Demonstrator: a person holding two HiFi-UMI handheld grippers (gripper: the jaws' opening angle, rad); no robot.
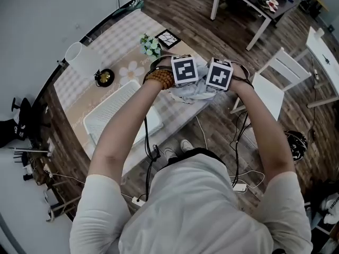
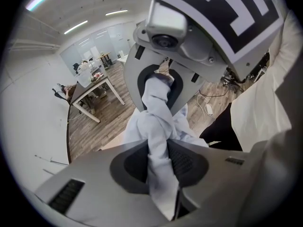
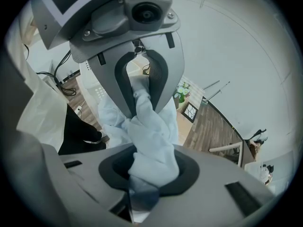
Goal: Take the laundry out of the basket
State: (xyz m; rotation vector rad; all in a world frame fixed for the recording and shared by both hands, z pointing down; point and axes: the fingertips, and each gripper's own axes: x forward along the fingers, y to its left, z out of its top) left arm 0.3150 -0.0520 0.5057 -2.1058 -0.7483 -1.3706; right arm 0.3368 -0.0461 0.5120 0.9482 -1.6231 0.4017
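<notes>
Left gripper (image 2: 160,167), right gripper (image 3: 147,171) — both clamp pale garment (image 1: 197,92).

A table with a checked cloth (image 1: 114,42) stands on a wood floor (image 1: 222,41). On it, a white cup (image 1: 80,58) sits near a small dark round pot (image 1: 104,77), and a little flowering plant (image 1: 151,45) stands just beside a black-framed picture (image 1: 168,38). A white chair (image 1: 275,78) stands to the right, with a white desk (image 1: 249,7) beyond.

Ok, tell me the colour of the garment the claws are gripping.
Plain pale blue garment, no pattern; clearest in the right gripper view.
</notes>
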